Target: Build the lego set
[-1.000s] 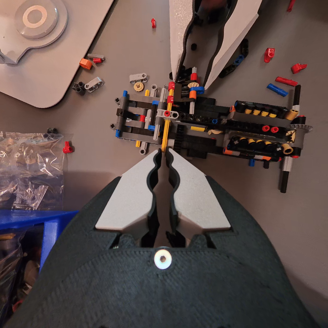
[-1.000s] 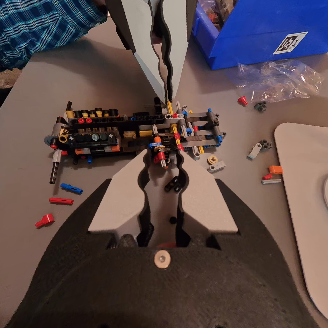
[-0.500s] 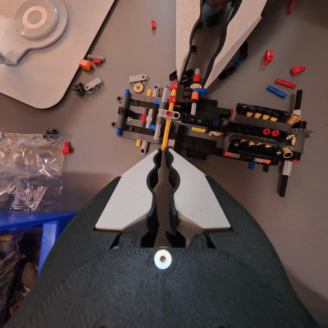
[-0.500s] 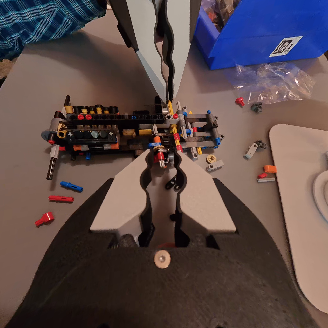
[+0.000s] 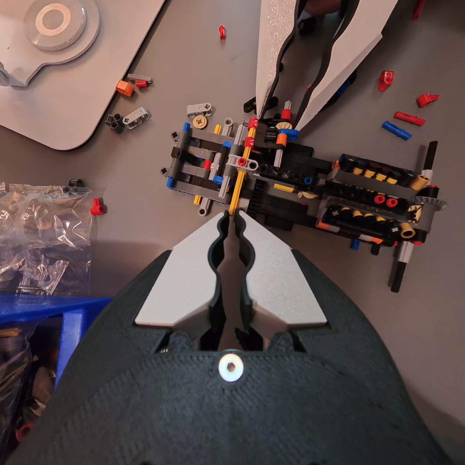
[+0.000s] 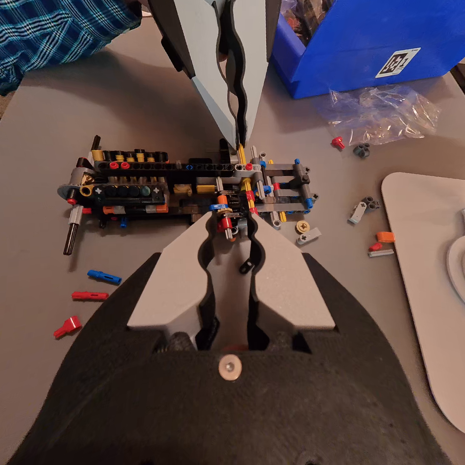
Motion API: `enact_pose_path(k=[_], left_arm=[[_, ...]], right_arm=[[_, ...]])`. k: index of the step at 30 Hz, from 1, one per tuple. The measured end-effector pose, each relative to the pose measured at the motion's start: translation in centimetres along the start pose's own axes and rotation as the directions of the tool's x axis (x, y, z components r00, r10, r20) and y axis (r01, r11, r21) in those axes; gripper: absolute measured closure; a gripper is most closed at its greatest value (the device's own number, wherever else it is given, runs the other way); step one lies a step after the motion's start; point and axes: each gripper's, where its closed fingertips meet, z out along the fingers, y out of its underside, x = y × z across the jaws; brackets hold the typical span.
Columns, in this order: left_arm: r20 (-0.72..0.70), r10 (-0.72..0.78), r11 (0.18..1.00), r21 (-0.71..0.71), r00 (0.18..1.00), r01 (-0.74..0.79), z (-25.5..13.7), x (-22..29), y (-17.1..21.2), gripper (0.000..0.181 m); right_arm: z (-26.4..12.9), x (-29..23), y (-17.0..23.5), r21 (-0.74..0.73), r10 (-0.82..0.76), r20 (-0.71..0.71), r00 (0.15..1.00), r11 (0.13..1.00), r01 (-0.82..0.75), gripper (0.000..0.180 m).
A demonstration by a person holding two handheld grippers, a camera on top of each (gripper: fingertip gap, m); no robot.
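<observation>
Between my left tongs (image 5: pixel 232 217) sits the near tip of the yellow rod (image 5: pixel 241 176), nipped by tips that are almost closed. I hold it there, I judge, so the rod cannot slide out of the model while the other side is worked.

My right tongs (image 6: pixel 231 221) stand partly open, their tips straddling the small cluster with the red bush (image 6: pixel 227 222) and orange collar (image 6: pixel 222 200) on the opposite edge; whether the pads actually press on it I cannot tell. That gap looks set to steady or push this sub-assembly inward against the left hold.

The lego model (image 5: pixel 297 181) lies flat and lengthwise on the grey bench (image 5: pixel 176 63), squarely between both tongs, so each can reach one side.

Loose parts stay scattered nearby within reach: a blue pin (image 6: pixel 104 276), red pin (image 6: pixel 90 295) and another red piece (image 6: pixel 68 326) to one side, a tan round piece (image 6: pixel 302 226) just beside the frame. Farther out lie the clear bag (image 6: pixel 380 117) and blue bin (image 6: pixel 364 42).
</observation>
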Motion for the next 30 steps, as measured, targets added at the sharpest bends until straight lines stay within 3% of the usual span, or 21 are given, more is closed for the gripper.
enact_pose_path(k=[5, 10, 15, 20, 25, 30], left_arm=[[0.005, -0.023, 0.999, 0.033, 1.000, 0.023, -0.4, -0.2, -0.4, 0.177], [0.061, -0.053, 0.994, 0.100, 0.997, 0.046, -2.6, -0.6, -1.8, 0.170], [0.039, -0.064, 0.994, 0.094, 0.997, 0.060, -3.2, 2.4, -3.7, 0.165], [0.011, -0.166, 0.986, 0.021, 0.986, 0.165, -1.4, 5.0, -3.7, 0.152], [0.088, -0.278, 0.957, -0.059, 0.956, 0.284, 0.1, 5.4, -2.4, 0.139], [0.144, -0.344, 0.925, -0.118, 0.928, 0.361, 0.8, 5.7, -0.9, 0.148]], right_arm=[[-0.3, 0.3, 0.1, 0.003, 0.024, 0.022, 0.999, 1.000, -0.024, 0.150], [-0.9, 0.2, 0.1, 0.007, 0.030, 0.051, 0.998, 1.000, -0.031, 0.152], [-1.0, -0.3, 0.6, -0.026, 0.034, 0.086, 0.996, 0.999, -0.032, 0.158], [-0.4, -1.2, 1.2, -0.069, 0.049, 0.108, 0.993, 0.997, -0.041, 0.162], [0.0, -2.2, 0.8, -0.069, 0.064, 0.122, 0.990, 0.996, -0.055, 0.164], [0.4, -3.3, 0.3, -0.063, 0.090, 0.141, 0.986, 0.995, -0.082, 0.163]])
